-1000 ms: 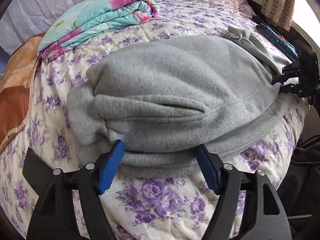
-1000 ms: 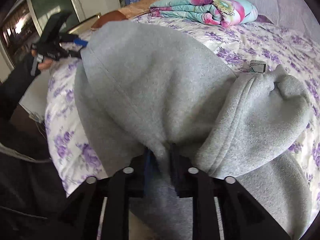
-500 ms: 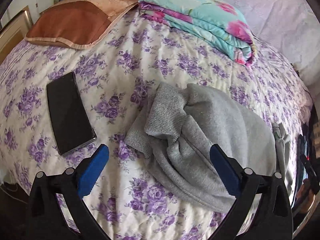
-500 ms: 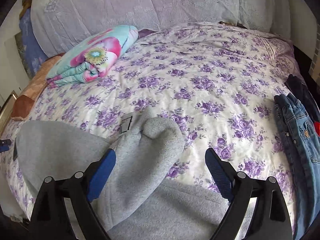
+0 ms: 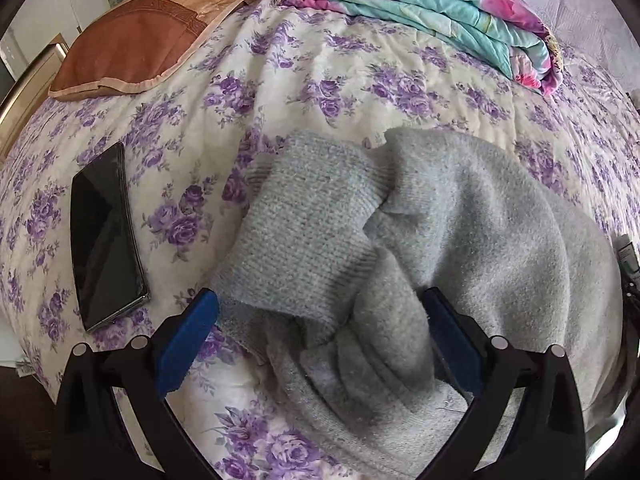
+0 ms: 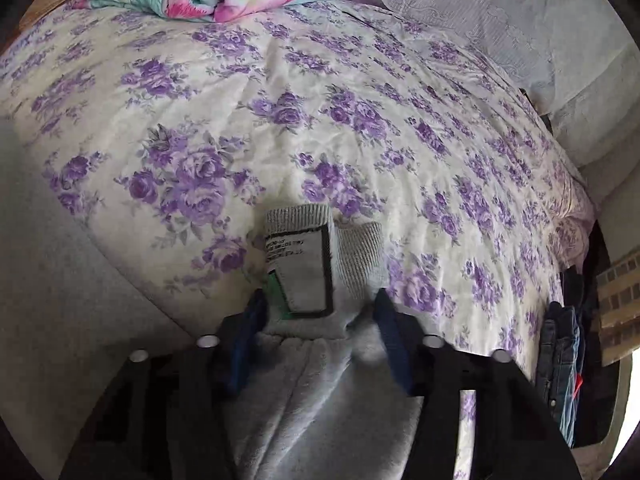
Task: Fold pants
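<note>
Grey fleece pants (image 5: 480, 220) lie bunched on the flowered bed cover (image 5: 320, 80). Their ribbed cuffs (image 5: 304, 232) point toward the left wrist camera. My left gripper (image 5: 320, 320) hangs open and wide over the cuff end, with fabric lying loose between its blue pads (image 5: 188, 332). In the right wrist view the ribbed waistband with its sewn label (image 6: 304, 264) sticks out between the jaws. My right gripper (image 6: 316, 312) is closing on it, and both pads touch the bunched fleece. More of the pants (image 6: 40, 240) fills the left edge.
A black phone (image 5: 104, 236) lies left of the cuffs. A brown pillow (image 5: 132, 44) and a folded floral blanket (image 5: 432, 4) sit at the far end of the bed. Folded jeans (image 6: 560, 360) lie at the bed's right edge. A white lace pillow (image 6: 520, 20) is at the back.
Both grippers let go of the folded pants and swung apart. The left one opened and came over the cuffs. The right one opened, moved to the waistband, and narrowed around it.
</note>
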### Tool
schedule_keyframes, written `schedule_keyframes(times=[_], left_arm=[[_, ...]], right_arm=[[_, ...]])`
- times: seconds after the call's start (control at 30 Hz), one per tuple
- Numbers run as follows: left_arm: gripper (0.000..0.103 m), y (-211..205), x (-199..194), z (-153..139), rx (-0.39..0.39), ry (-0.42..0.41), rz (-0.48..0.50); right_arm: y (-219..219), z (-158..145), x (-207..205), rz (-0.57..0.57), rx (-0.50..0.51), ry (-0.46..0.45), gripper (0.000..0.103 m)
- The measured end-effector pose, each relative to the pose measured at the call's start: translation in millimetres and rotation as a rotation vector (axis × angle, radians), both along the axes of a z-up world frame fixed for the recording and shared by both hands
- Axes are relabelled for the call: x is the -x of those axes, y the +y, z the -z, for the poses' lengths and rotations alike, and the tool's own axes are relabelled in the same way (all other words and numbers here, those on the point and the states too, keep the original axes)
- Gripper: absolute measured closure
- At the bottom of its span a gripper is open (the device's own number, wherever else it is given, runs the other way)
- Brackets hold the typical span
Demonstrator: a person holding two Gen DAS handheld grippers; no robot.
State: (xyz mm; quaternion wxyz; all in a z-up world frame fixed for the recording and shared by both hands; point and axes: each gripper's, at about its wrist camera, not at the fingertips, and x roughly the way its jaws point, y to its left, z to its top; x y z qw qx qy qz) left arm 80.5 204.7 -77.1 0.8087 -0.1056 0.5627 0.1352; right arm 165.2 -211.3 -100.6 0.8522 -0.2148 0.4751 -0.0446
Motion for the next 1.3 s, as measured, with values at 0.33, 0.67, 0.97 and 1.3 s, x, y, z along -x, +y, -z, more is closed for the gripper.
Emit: schedule_keyframes(times=[0.33, 0.67, 0.97, 1.3], left_arm=[[0.004, 2, -6, -4, -0.003, 0.009, 0.062], [0.004, 9, 7, -18, -0.050, 0.024, 0.038], [0.004, 16, 22, -30, -0.043, 0.007, 0.013], [0.005, 2, 52, -52, 0.061, -0.024, 0.010]], right_arm=[[-172, -60, 196, 0.269, -0.530, -0.258, 0.074], [-202, -20, 230, 0.415, -0.550, -0.316, 0.015], [-118, -68, 213, 0.110, -0.474, -0.464, 0.015], [-77, -38, 190, -0.027, -0.593, -0.374, 0.015]])
